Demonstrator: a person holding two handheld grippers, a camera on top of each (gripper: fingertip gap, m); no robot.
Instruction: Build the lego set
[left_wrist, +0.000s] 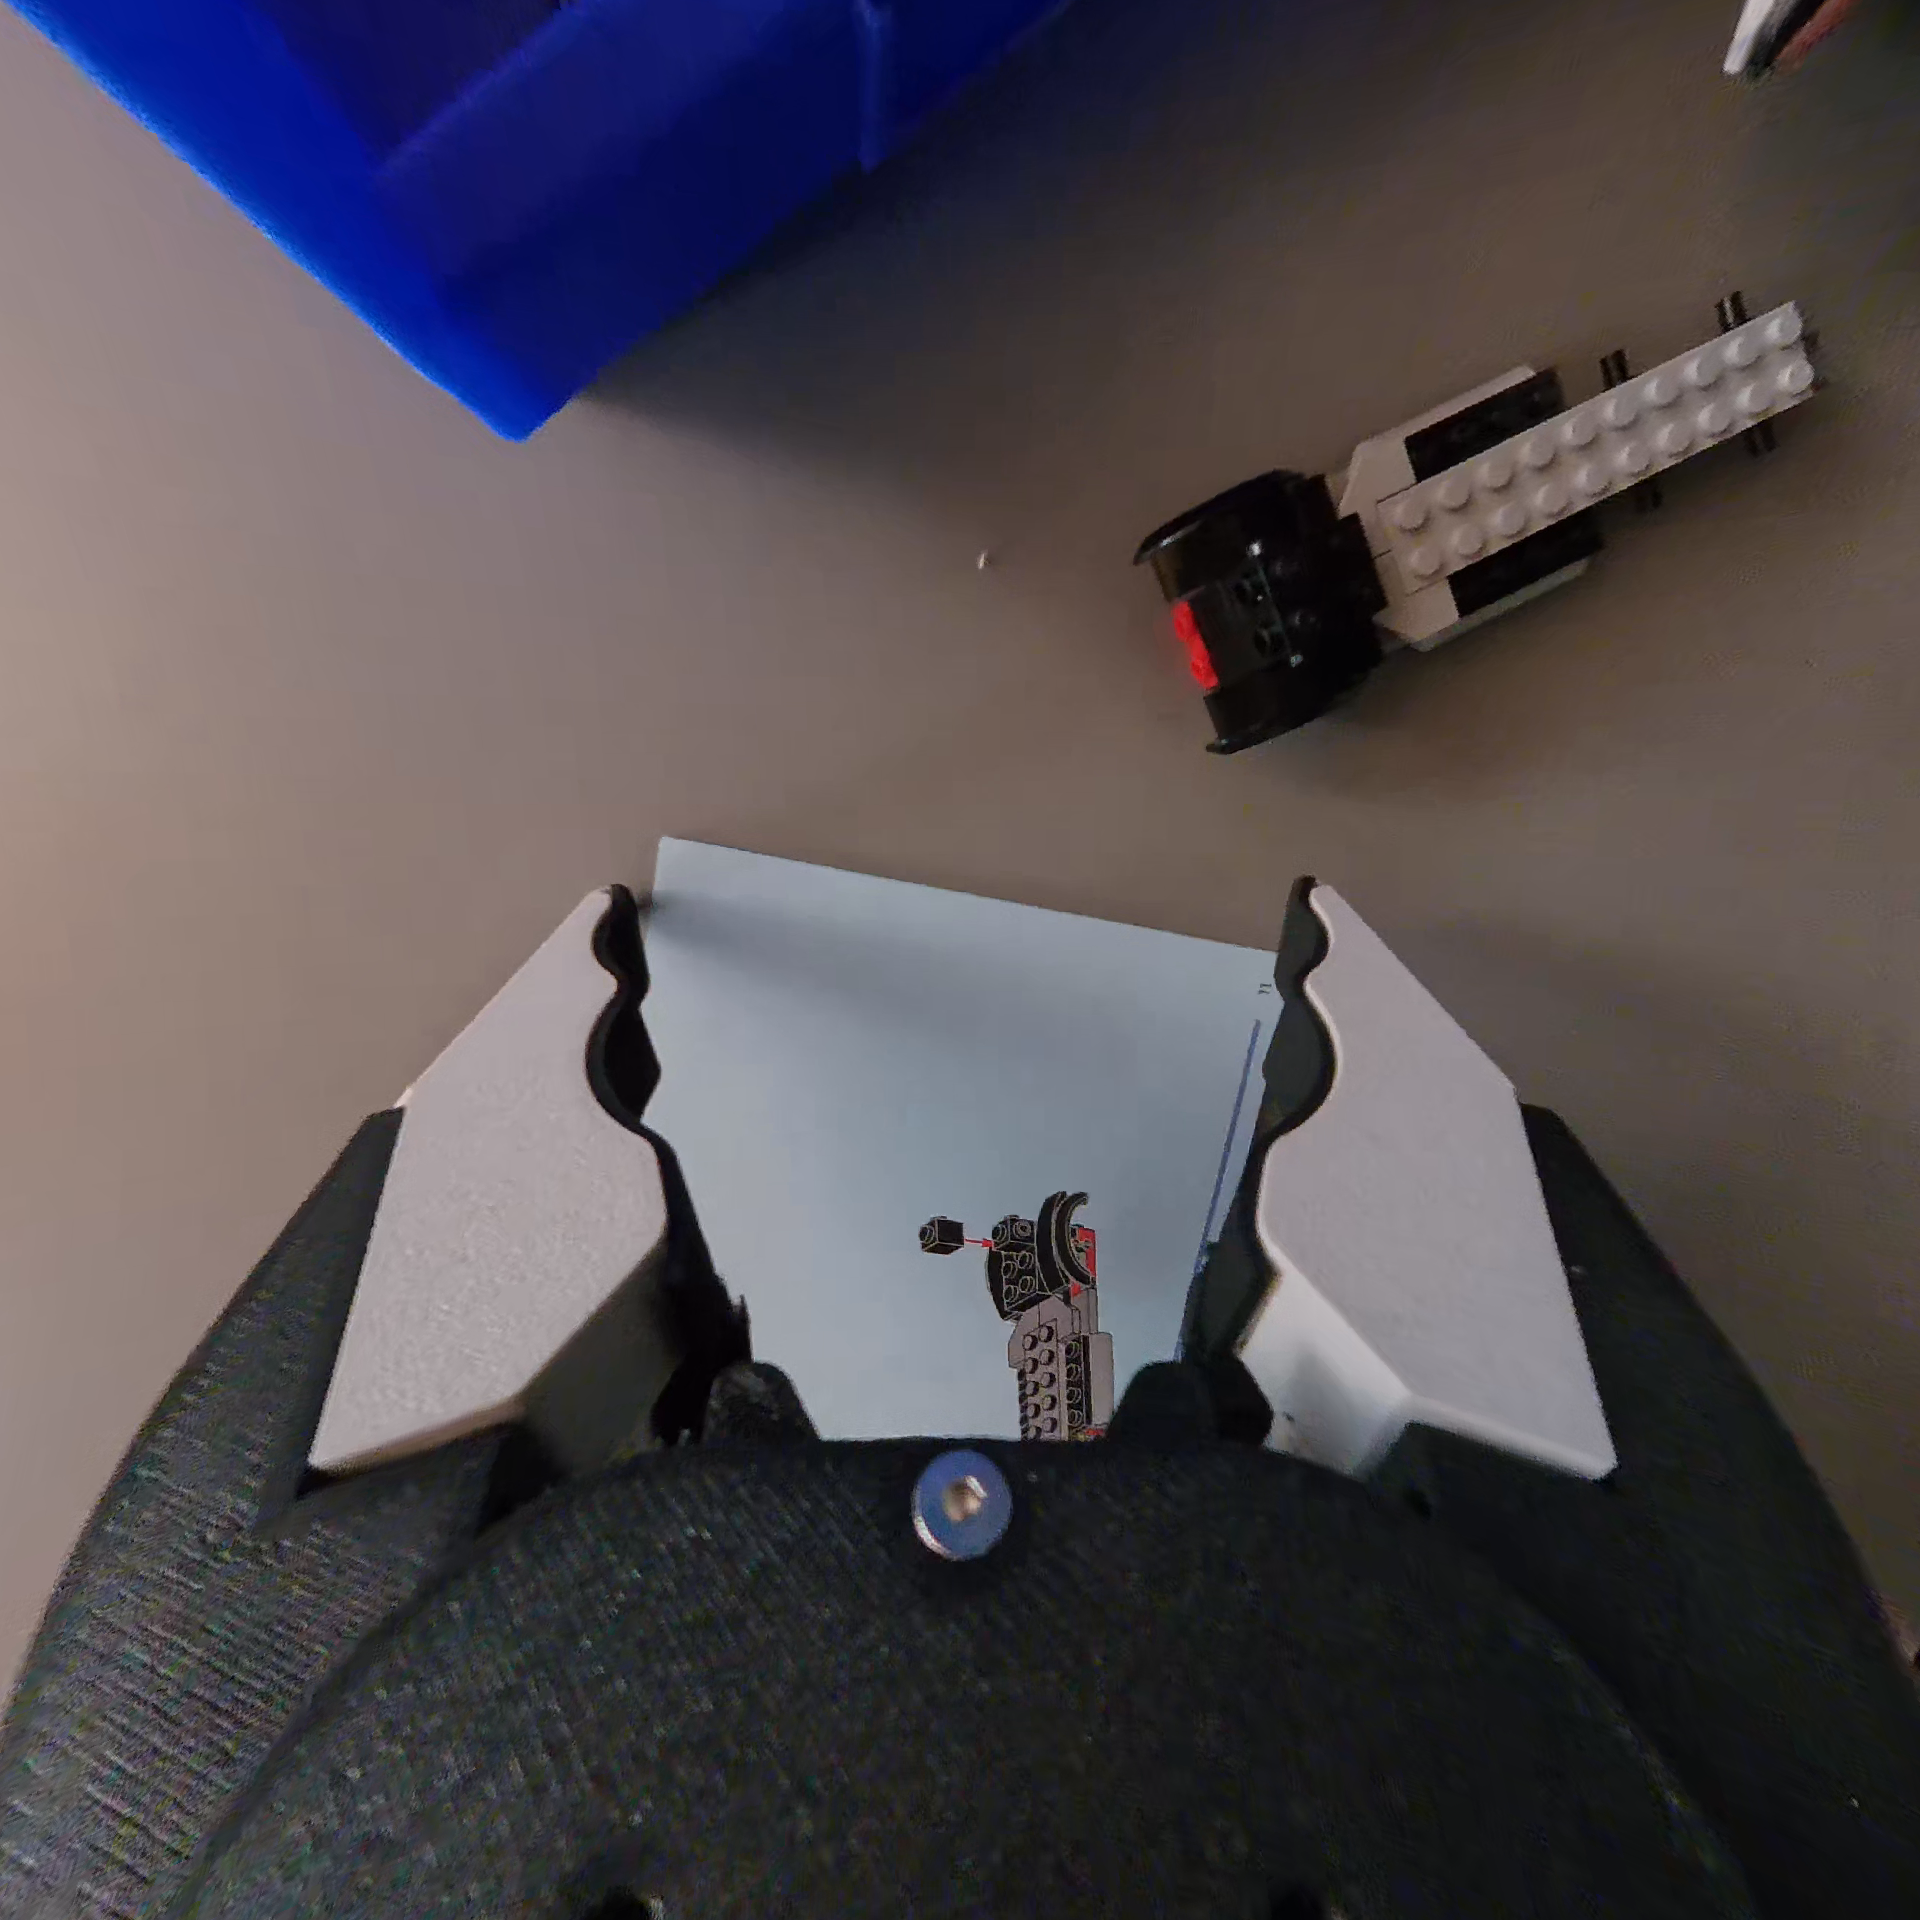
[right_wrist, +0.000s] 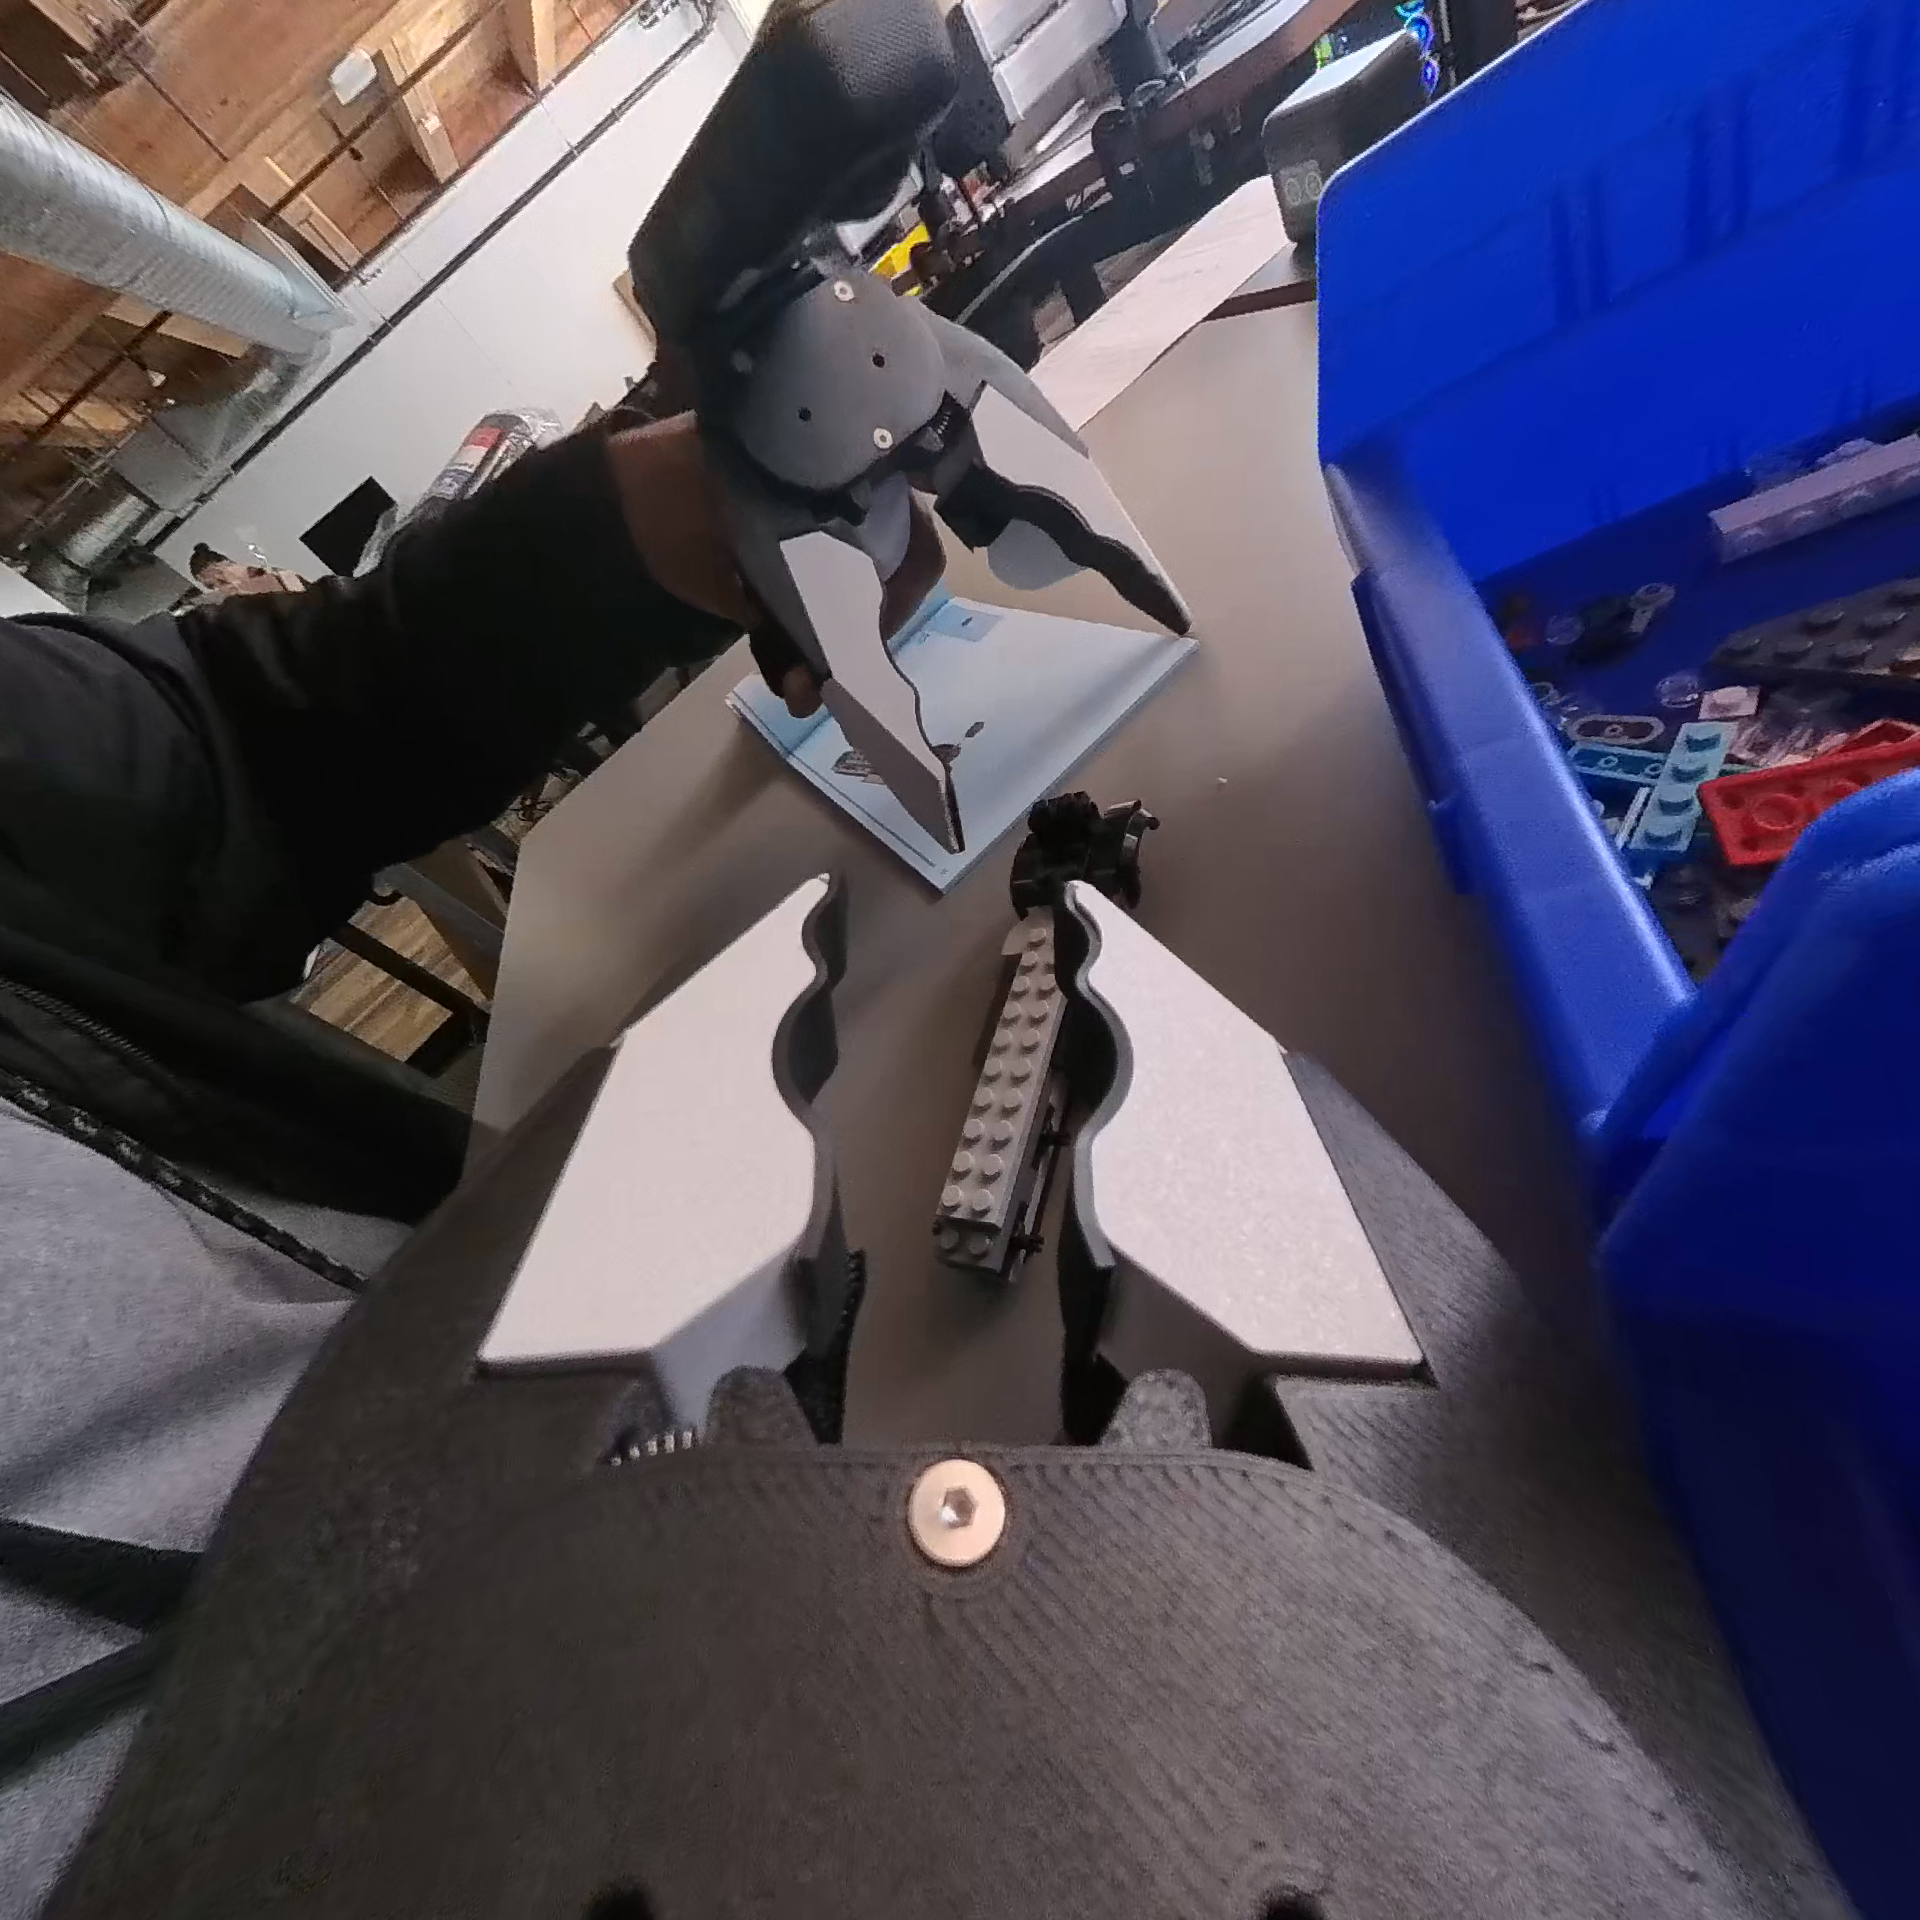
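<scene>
- Grey-brown tabletop (left_wrist: 312, 727) holds a partly built lego model (left_wrist: 1475, 520), lying flat, its long axis running from black rounded end to grey studded plate.
- Right gripper (right_wrist: 951, 904) spread open, straddling the model, gripping nothing.
- Left gripper (left_wrist: 956, 904) open over the instruction booklet (left_wrist: 935, 1039).
- Blue parts bin (right_wrist: 1507, 727) beside.

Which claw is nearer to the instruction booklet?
Left. The left claw is open directly over the instruction booklet; the right claw is open farther back, around the lego model.
</scene>
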